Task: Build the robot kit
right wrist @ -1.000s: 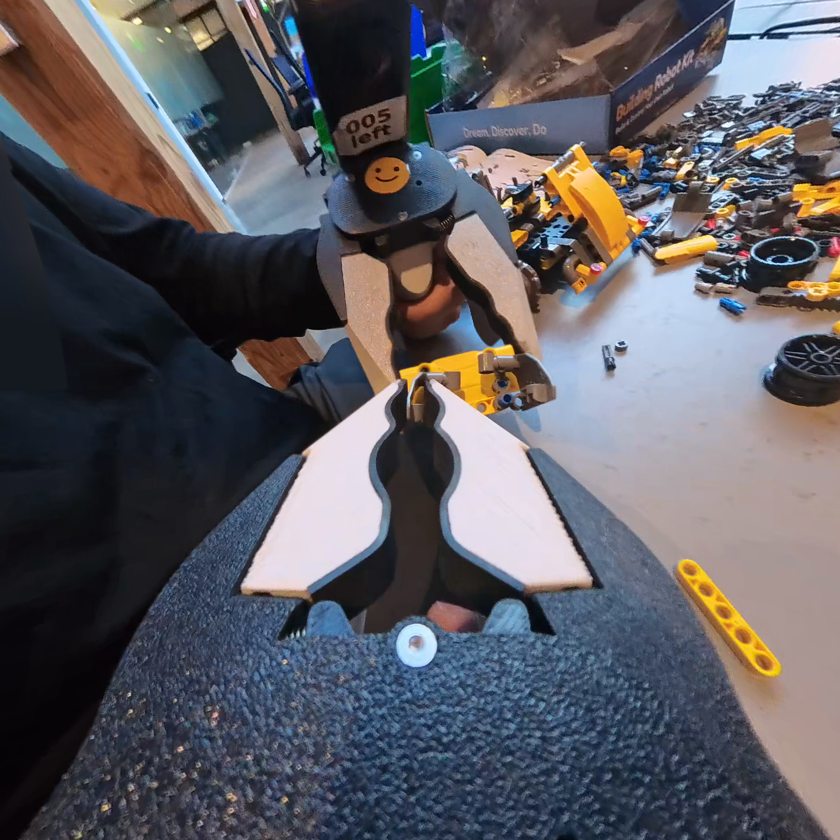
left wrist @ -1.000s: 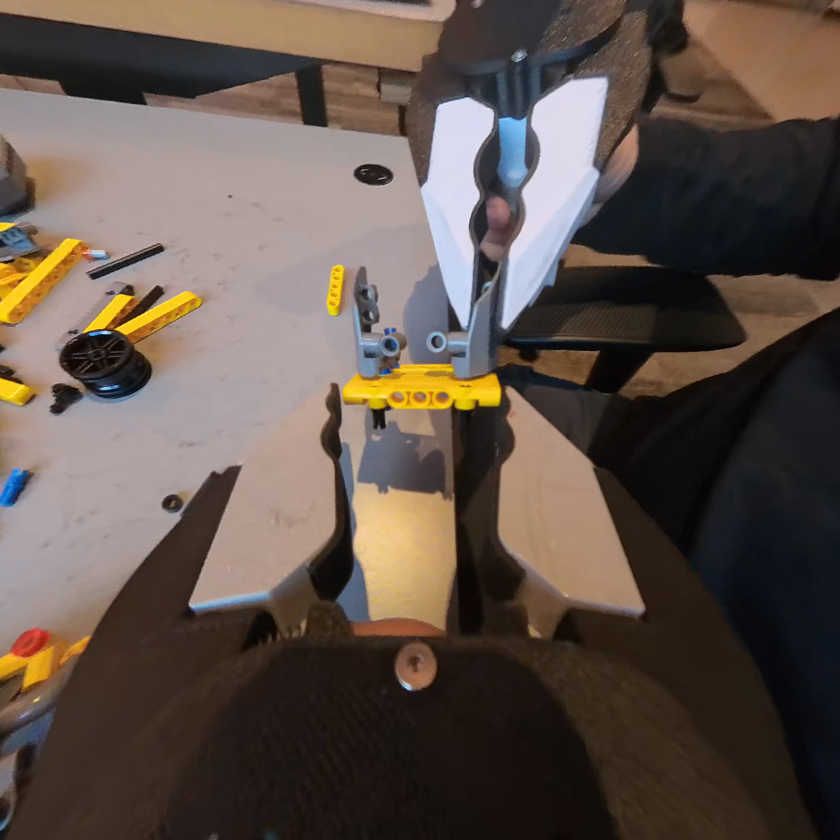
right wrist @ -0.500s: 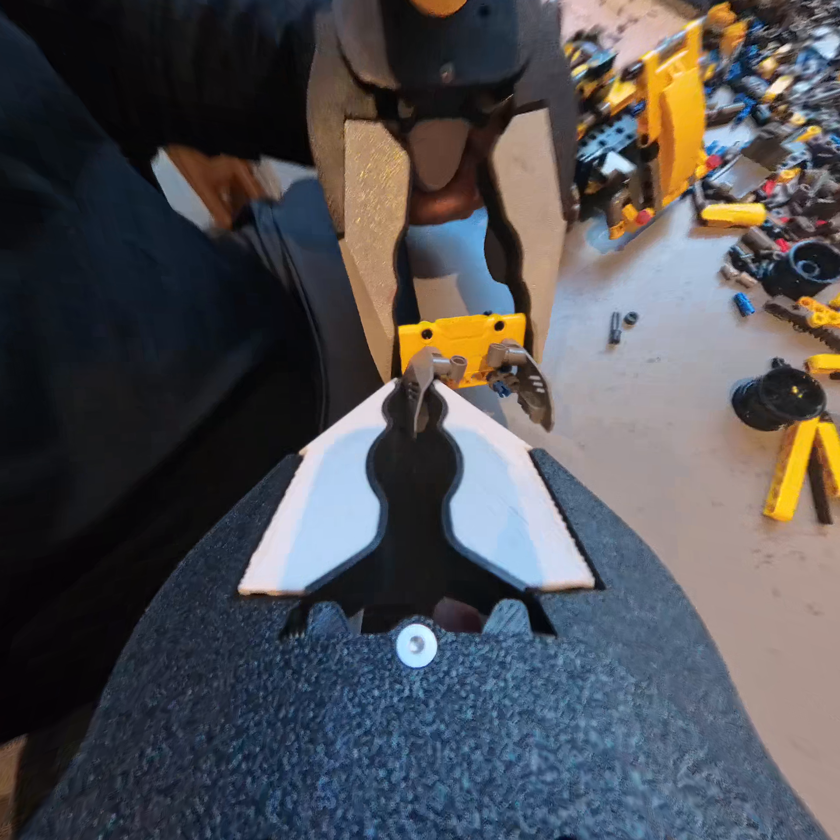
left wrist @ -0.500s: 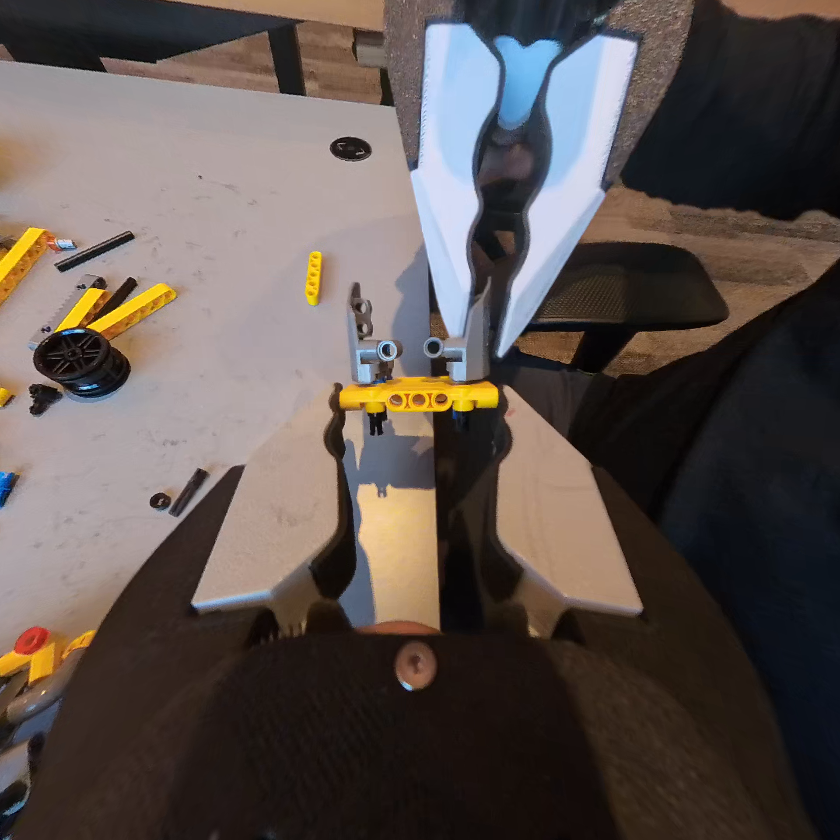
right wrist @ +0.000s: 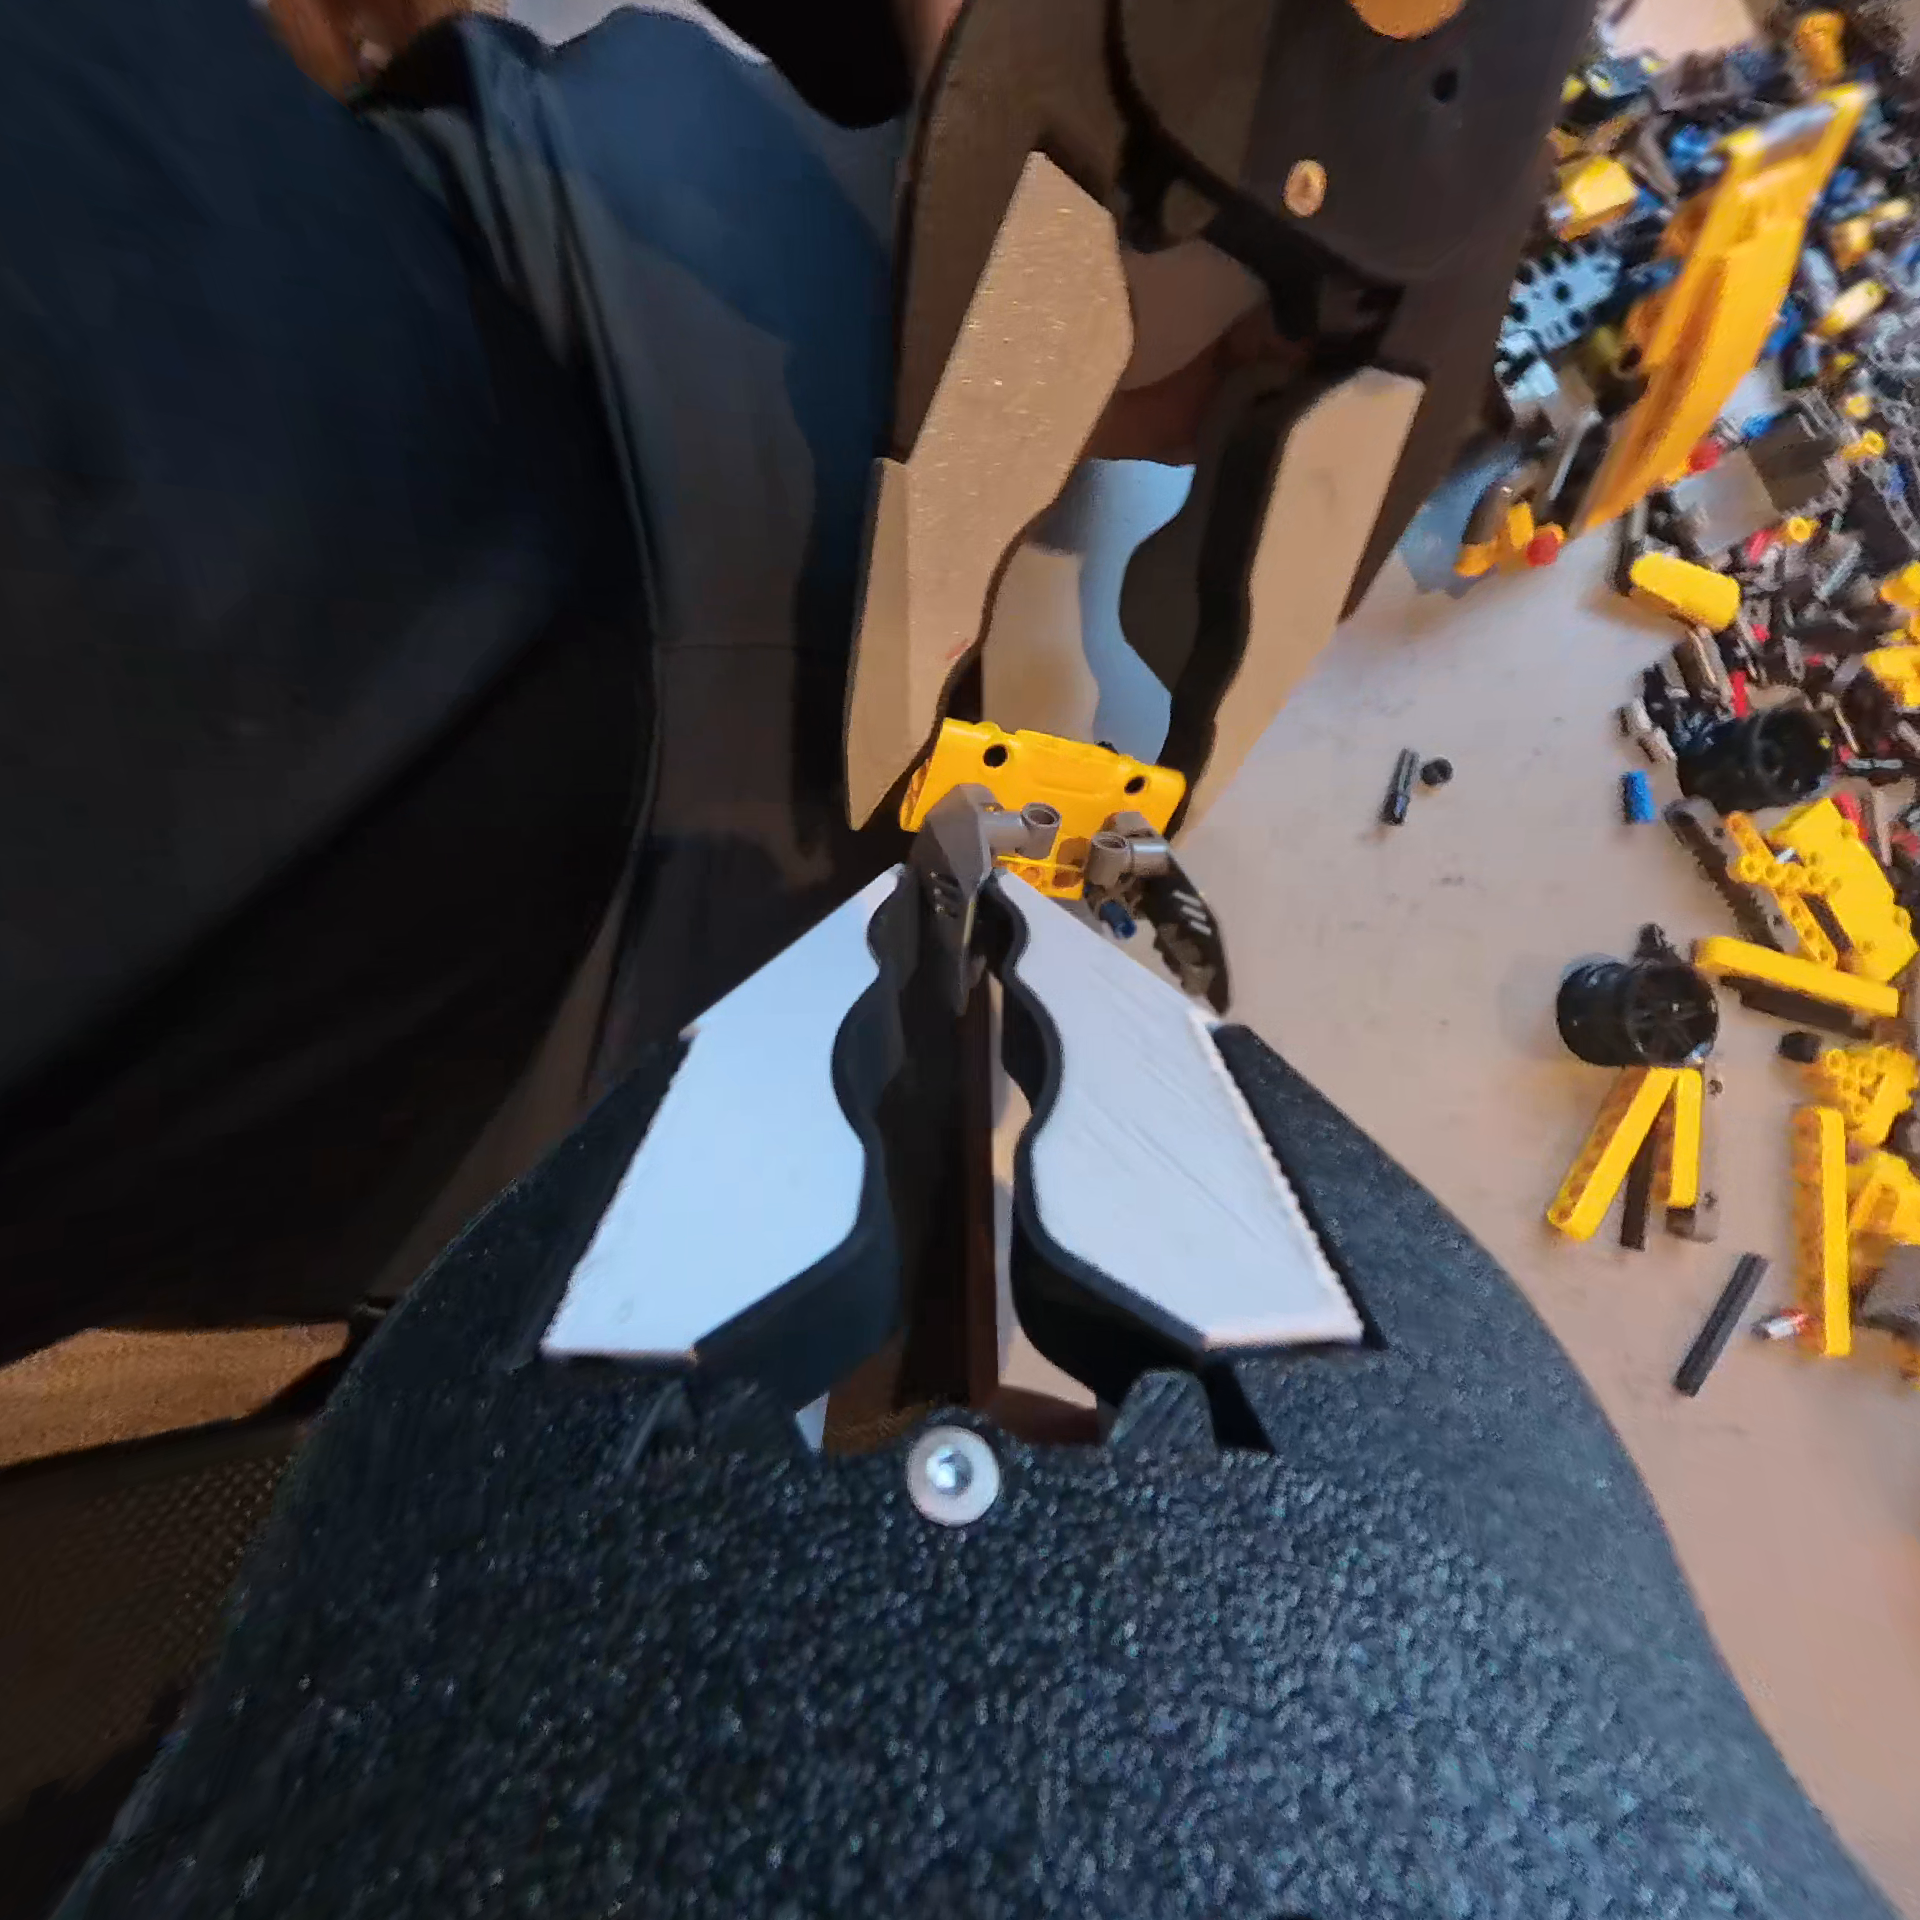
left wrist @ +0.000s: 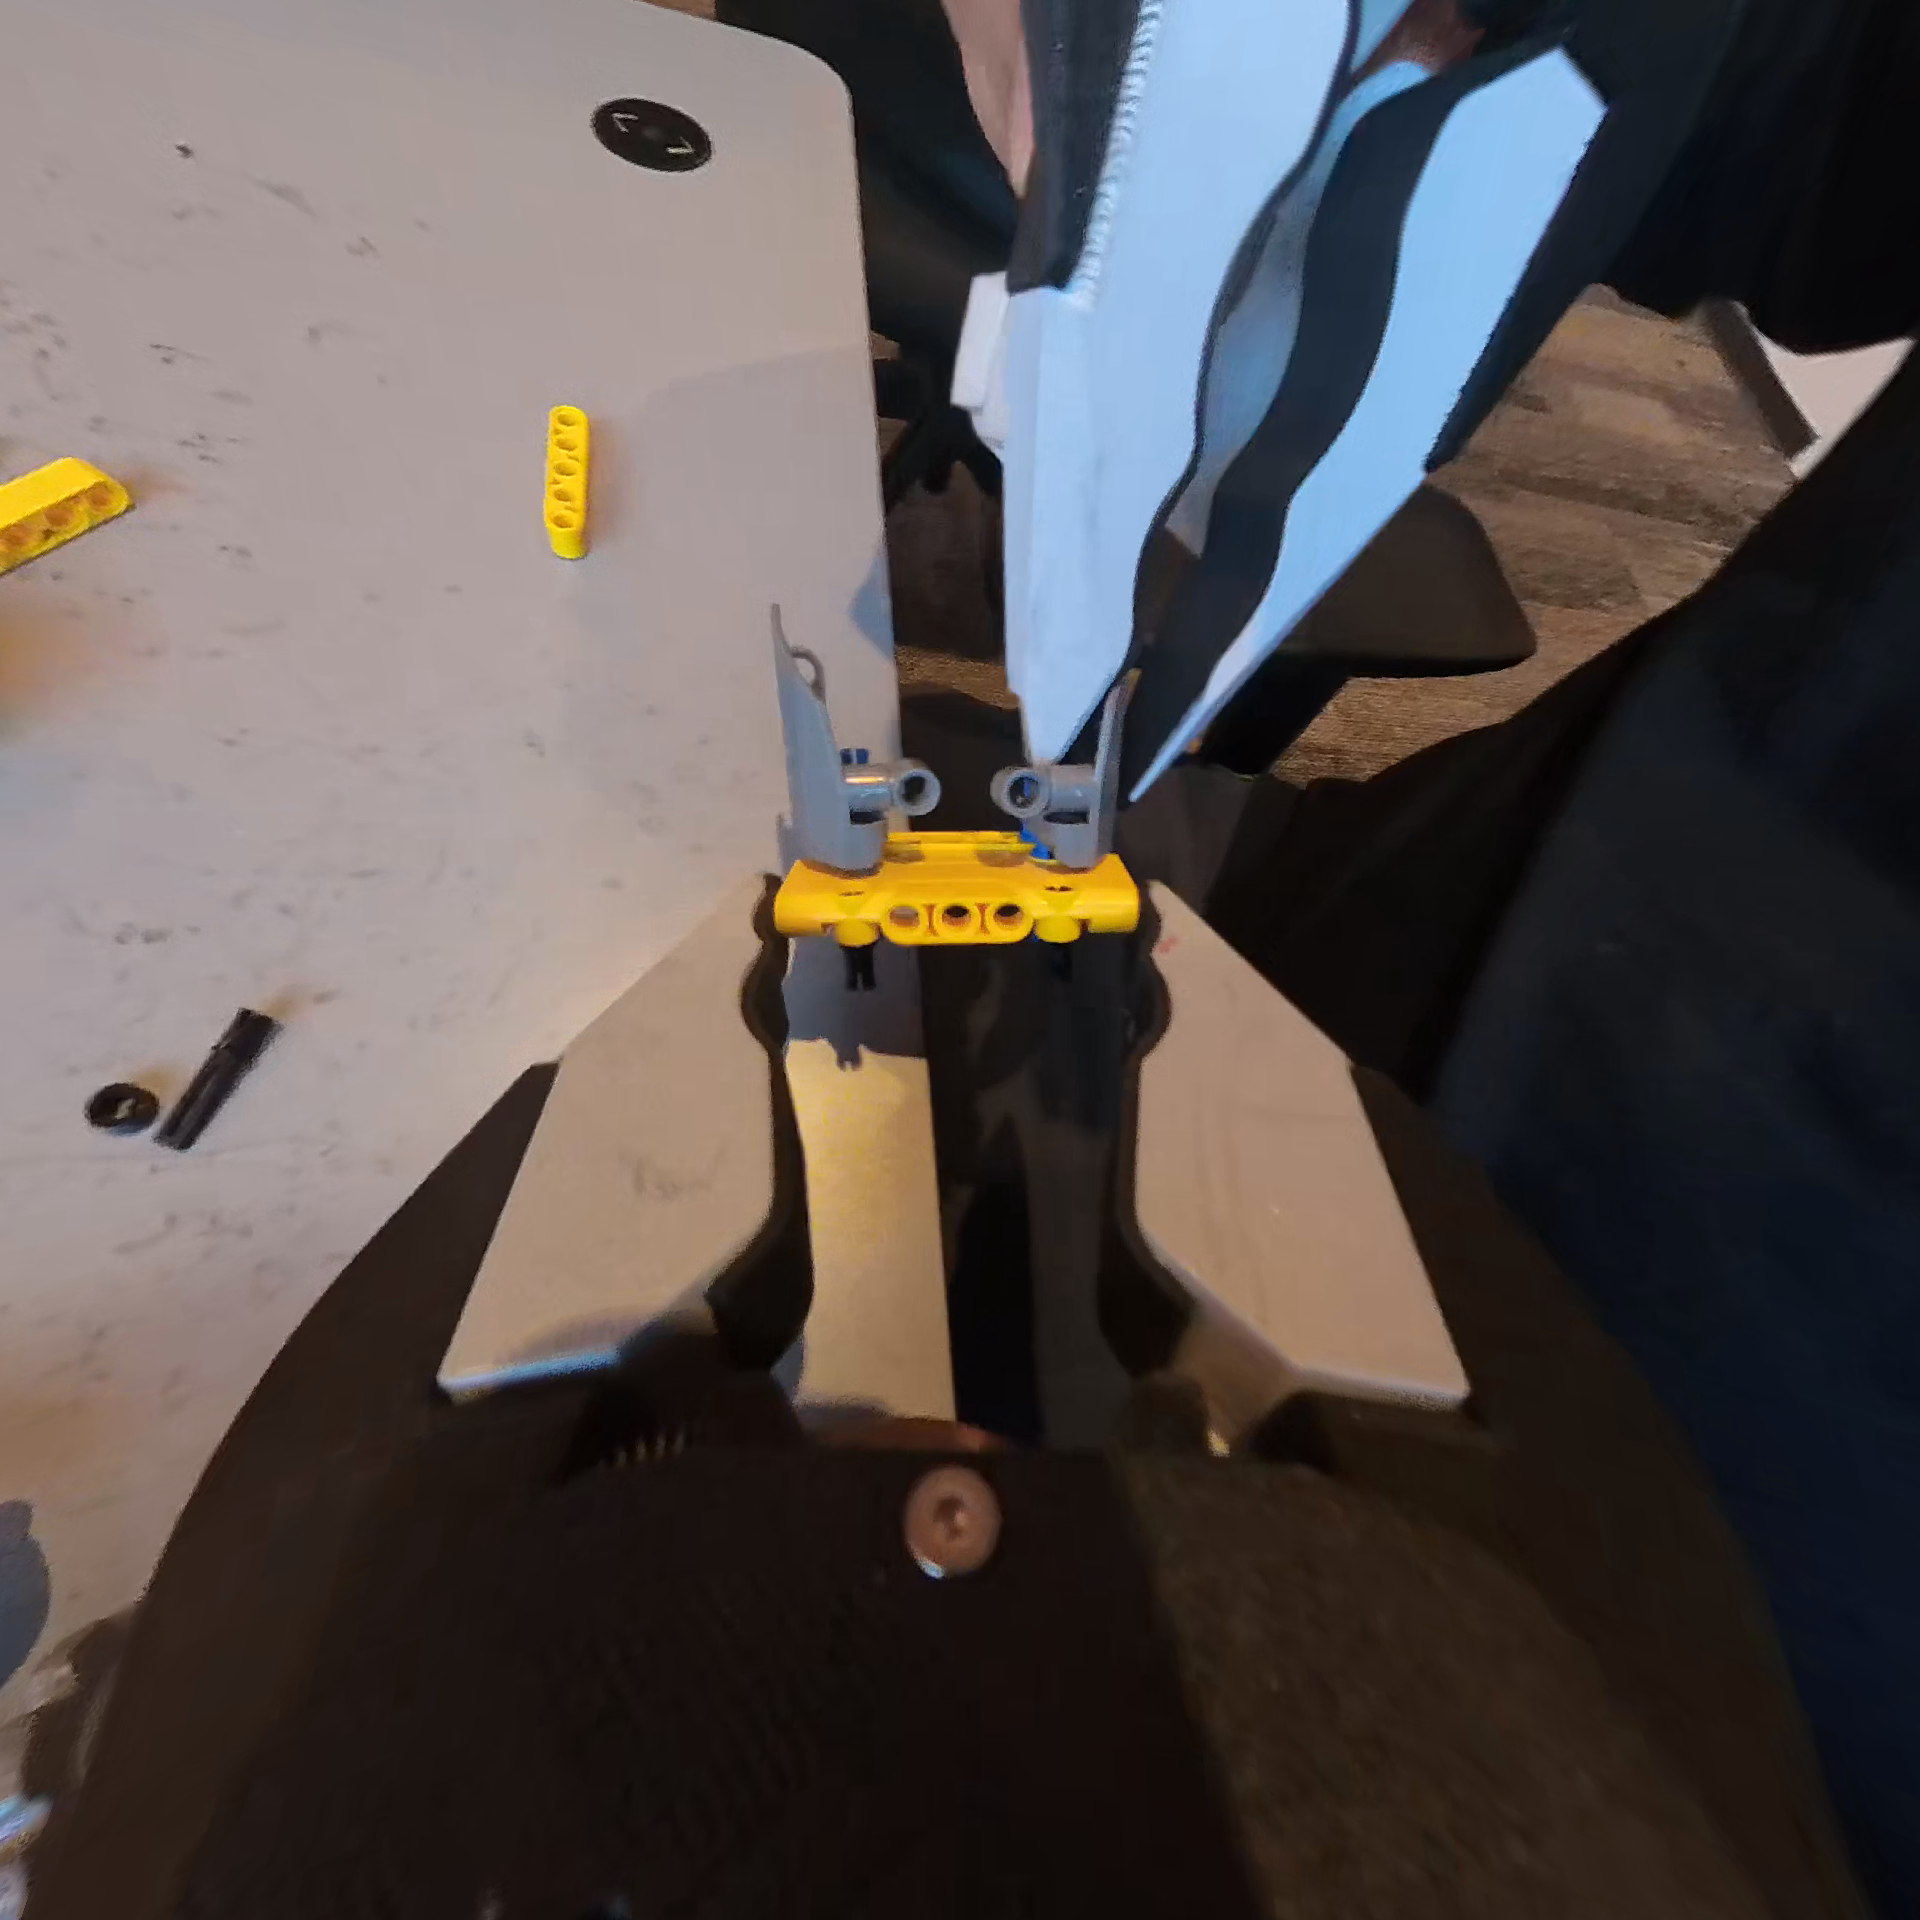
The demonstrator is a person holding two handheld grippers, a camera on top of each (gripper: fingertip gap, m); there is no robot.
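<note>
My left gripper (left wrist: 956,914) is shut on a small yellow block (left wrist: 956,906) with three round holes, held over the table's near edge. Two grey curved pieces stand on the block: a left one (left wrist: 821,769) and a right one (left wrist: 1086,790). My right gripper (right wrist: 948,894) comes down from above and is shut on the right grey piece (right wrist: 951,873). In the right wrist view the yellow block (right wrist: 1044,774) sits between the left gripper's fingers (right wrist: 987,488), with the other grey piece (right wrist: 1174,904) sticking out to the right.
A grey table (left wrist: 364,727) carries a short yellow beam (left wrist: 566,480), a black pin (left wrist: 213,1075) and a black ring (left wrist: 122,1104). A pile of yellow and black building parts (right wrist: 1766,416) and a black wheel (right wrist: 1636,1010) lie to the right. A person in dark clothing (right wrist: 312,623) sits close. Less than 4 cm separates the two grippers' tips. The black wheel (right wrist: 1636,1010) lies around 15 cm away from my left fingertips.
Both grippers have moved nearer the table's edge and the right one has tilted. The yellow block and the grey piece stay gripped.
</note>
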